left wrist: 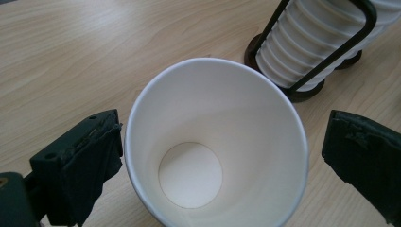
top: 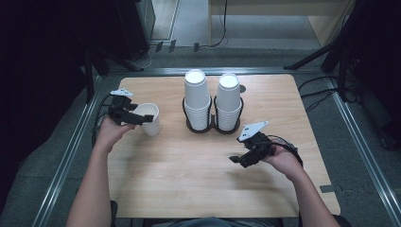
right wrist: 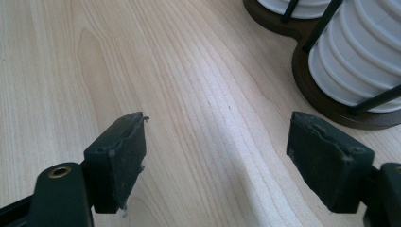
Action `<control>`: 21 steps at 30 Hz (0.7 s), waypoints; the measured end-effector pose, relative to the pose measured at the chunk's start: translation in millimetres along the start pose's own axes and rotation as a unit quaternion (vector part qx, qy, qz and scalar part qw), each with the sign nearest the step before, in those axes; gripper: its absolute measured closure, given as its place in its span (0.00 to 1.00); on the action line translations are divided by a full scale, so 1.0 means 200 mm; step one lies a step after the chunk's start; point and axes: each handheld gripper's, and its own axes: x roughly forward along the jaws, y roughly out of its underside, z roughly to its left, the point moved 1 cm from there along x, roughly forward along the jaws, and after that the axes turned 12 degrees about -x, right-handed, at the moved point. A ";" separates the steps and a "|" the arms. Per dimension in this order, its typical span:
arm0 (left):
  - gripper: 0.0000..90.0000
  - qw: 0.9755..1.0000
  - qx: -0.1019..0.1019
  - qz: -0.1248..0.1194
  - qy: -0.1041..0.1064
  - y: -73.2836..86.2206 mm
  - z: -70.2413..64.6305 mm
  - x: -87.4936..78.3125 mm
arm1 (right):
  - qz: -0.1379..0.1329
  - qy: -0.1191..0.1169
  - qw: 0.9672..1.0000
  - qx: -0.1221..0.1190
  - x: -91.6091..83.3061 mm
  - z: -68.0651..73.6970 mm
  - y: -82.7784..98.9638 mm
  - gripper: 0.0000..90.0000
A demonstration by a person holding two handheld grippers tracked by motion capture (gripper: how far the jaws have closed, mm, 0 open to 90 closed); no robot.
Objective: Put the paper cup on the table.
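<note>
A single paper cup (top: 149,118) stands upright on the table (top: 189,179) at about nine o'clock from the cup holder (top: 213,124), near it but apart. The left gripper (top: 142,118) sits around it: in the left gripper view the cup (left wrist: 215,146) lies between the two black jaws, the left one at or just beside the rim and the right one clearly off it, so the jaws stand wide and grip nothing. Judging by that, the cup seems already pulled from a stack and set down, and what is left is probably to draw the hand away and fetch the next one.

The right gripper (top: 239,160) hangs over bare wood at about five o'clock from the holder, its jaws well spread with nothing between them. In the right gripper view the holder's dark base (right wrist: 331,101) and ribbed cup rims lie toward one o'clock.

The two stacks of cups (top: 212,97) stand side by side in the wire holder at the table's twelve o'clock side. The holder's black loops wrap each stack, so a cup has to come off straight upward. Nothing lies between the loose cup and the stacks, and the near half of the table is free.
</note>
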 end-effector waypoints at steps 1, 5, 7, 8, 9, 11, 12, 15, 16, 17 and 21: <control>0.00 1.000 0.000 0.000 -0.002 0.00 0.00 -0.01 | 0.000 0.000 1.000 0.001 0.00 0.00 0.00 0.23; 0.00 1.000 0.001 0.000 -0.010 -0.02 -0.02 -0.04 | 0.001 0.000 1.000 -0.002 0.00 0.00 0.00 0.23; 0.00 1.000 0.001 -0.003 -0.013 -0.03 -0.02 -0.06 | 0.001 0.000 1.000 -0.002 0.00 0.00 0.00 0.23; 0.00 1.000 -0.002 -0.005 -0.014 -0.03 -0.02 -0.06 | 0.001 -0.001 1.000 -0.002 0.00 0.00 0.00 0.23; 0.00 1.000 -0.004 -0.004 -0.018 -0.04 -0.03 -0.07 | 0.001 0.000 1.000 -0.002 0.00 0.00 0.00 0.23; 0.00 1.000 -0.007 -0.006 -0.009 -0.04 -0.03 -0.07 | 0.001 0.000 1.000 -0.002 0.00 0.00 0.00 0.23; 0.00 1.000 -0.008 -0.003 -0.008 -0.04 -0.04 -0.08 | 0.001 -0.001 1.000 -0.002 0.00 0.00 0.00 0.23; 0.00 1.000 -0.008 -0.002 -0.005 -0.05 -0.06 -0.08 | 0.001 -0.001 1.000 -0.003 0.00 0.00 0.00 0.23; 0.00 1.000 -0.006 0.000 -0.004 -0.05 -0.07 -0.08 | 0.001 -0.001 1.000 -0.004 0.00 0.00 0.00 0.23; 0.00 1.000 -0.004 0.002 -0.001 -0.06 -0.08 -0.08 | 0.002 0.000 1.000 -0.003 0.00 0.00 0.00 0.23; 0.00 1.000 -0.015 -0.006 0.017 -0.07 -0.11 -0.09 | 0.003 -0.001 1.000 -0.006 0.00 0.00 0.00 0.23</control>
